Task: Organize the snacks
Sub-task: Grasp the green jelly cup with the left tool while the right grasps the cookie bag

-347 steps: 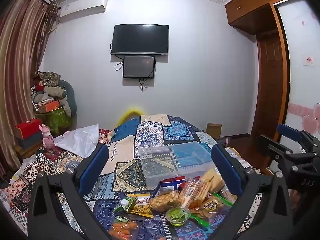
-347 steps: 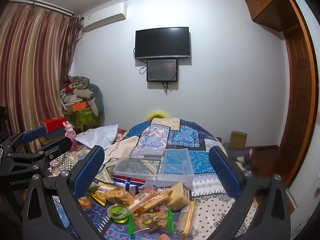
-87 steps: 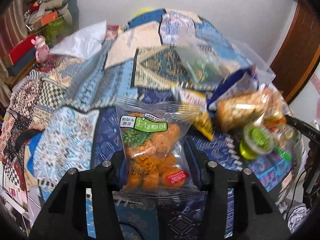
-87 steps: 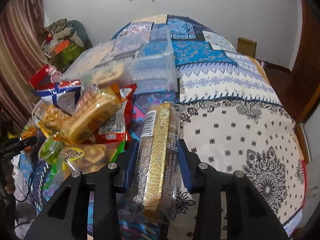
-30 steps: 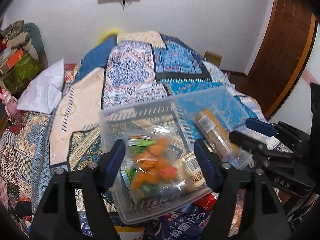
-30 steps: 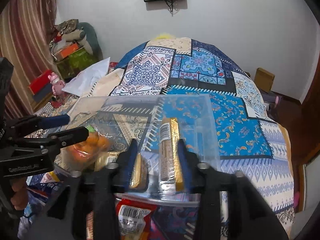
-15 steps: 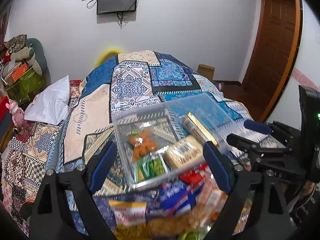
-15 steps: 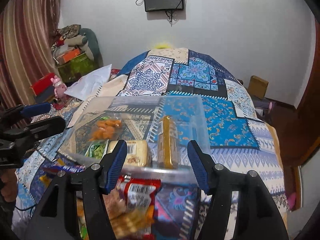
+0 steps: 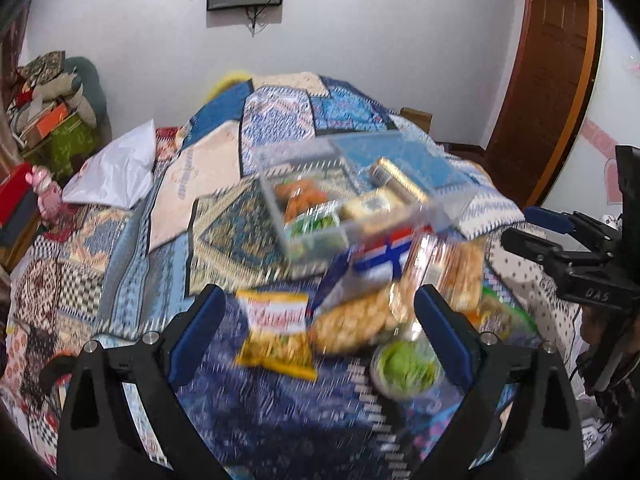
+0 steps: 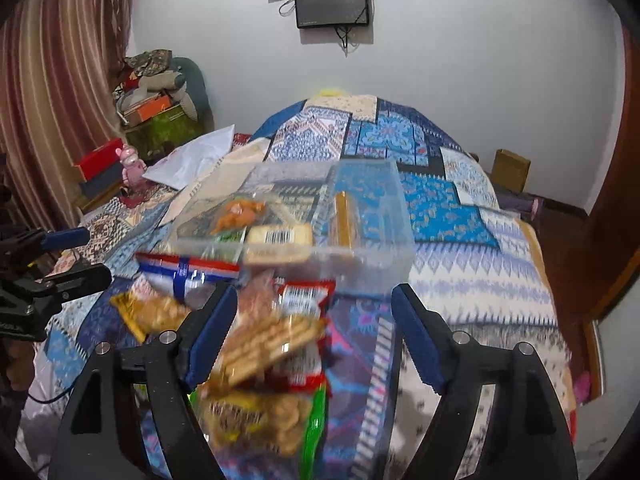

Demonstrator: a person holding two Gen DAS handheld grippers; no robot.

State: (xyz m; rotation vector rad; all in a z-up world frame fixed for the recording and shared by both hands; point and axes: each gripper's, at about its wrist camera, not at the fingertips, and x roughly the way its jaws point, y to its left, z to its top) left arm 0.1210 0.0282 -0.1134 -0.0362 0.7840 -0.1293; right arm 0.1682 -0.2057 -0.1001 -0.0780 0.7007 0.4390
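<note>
left wrist view: the left gripper (image 9: 316,332) has just been opening; its jaws stand wide apart, gripping nothing, over loose snack packets (image 9: 276,332) on the bed (image 9: 120,240). the clear box (image 9: 360,200) lies beyond, long axis running left to right.

right wrist view: the right gripper (image 10: 312,332), jaws just spreading, holds nothing. in the box (image 10: 372,220) a gold bar (image 10: 344,220) points away from the camera, beside an orange snack bag (image 10: 240,212).

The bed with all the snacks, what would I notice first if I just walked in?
Probably the clear plastic box in the middle of the patchwork bed, with an orange snack bag and a gold bar inside. In front lies a heap of loose snack packets, between two open grippers.
</note>
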